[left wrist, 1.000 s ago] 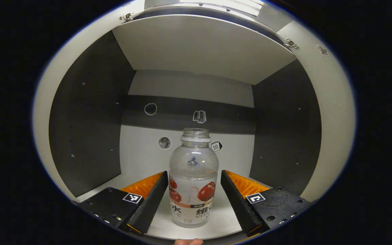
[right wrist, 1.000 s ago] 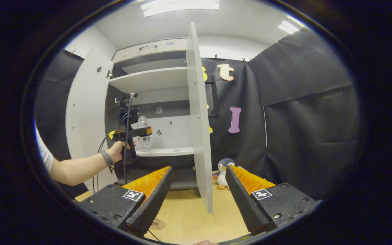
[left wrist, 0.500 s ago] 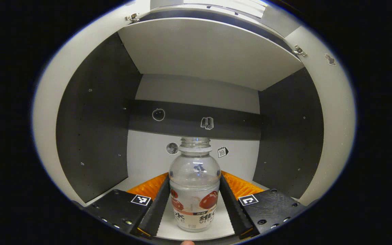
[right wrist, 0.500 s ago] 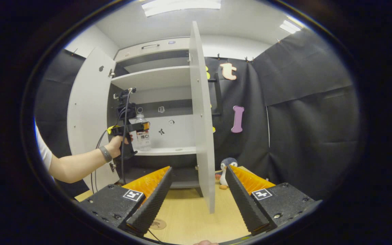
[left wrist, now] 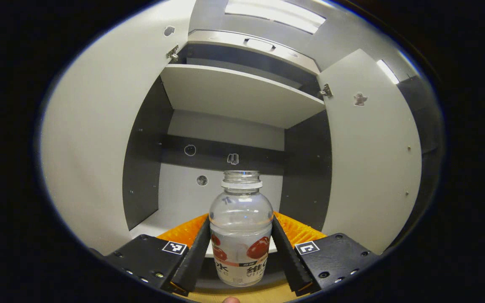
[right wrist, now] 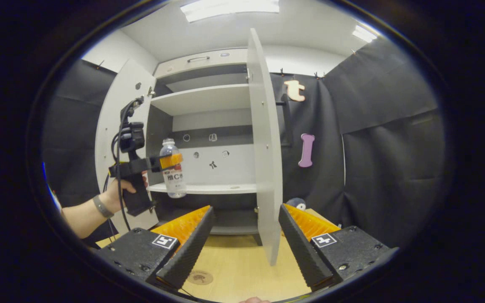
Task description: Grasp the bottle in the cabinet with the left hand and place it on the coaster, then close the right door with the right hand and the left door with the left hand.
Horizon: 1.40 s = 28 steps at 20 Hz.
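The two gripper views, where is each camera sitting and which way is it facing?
Left gripper view: rides the left gripper, faces into the open cabinet; its own fingers clamp the bottle.
Right gripper view: rides the right gripper, faces the cabinet front across the table; own fingers apart, plus the person's hand holding the left gripper.
Shared: bottle, cabinet, both open doors.

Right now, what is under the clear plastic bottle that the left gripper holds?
The clear plastic bottle hangs in the air in the left gripper, just off the front edge of the white cabinet shelf. Below it the cabinet is dark and its contents cannot be made out.
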Motion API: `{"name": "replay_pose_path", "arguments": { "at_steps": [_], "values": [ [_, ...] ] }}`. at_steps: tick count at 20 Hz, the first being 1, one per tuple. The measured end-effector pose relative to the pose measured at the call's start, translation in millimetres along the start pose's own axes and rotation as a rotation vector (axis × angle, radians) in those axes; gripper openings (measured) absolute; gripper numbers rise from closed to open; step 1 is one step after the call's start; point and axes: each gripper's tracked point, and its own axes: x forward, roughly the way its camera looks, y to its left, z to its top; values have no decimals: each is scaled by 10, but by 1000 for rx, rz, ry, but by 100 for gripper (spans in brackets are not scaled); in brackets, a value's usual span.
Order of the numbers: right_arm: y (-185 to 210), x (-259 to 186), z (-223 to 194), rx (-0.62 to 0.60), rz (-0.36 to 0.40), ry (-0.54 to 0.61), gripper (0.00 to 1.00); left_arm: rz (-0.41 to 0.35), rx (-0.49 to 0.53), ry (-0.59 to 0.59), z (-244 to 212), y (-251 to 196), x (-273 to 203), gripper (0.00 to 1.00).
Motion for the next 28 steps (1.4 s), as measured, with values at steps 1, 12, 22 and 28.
{"name": "replay_pose_path", "arguments": {
  "at_steps": [1, 12, 22, 28],
  "values": [
    [40, 4, 12, -2, 13, 0, 100, 2, 1, 6, -147, -55, -170, 82],
    [215, -196, 2, -61, 70, 43, 100, 12, 16, 142, -2153, -640, -1292, 78],
    [11, -293, -97, -94, 3, 114, 100, 32, 67, 158, -2707, -750, -1456, 78],
    [111, -206, -127, -86, 27, 121, 100, 36, 23, 190, -2761, -704, -1462, 86]
  ]
}}
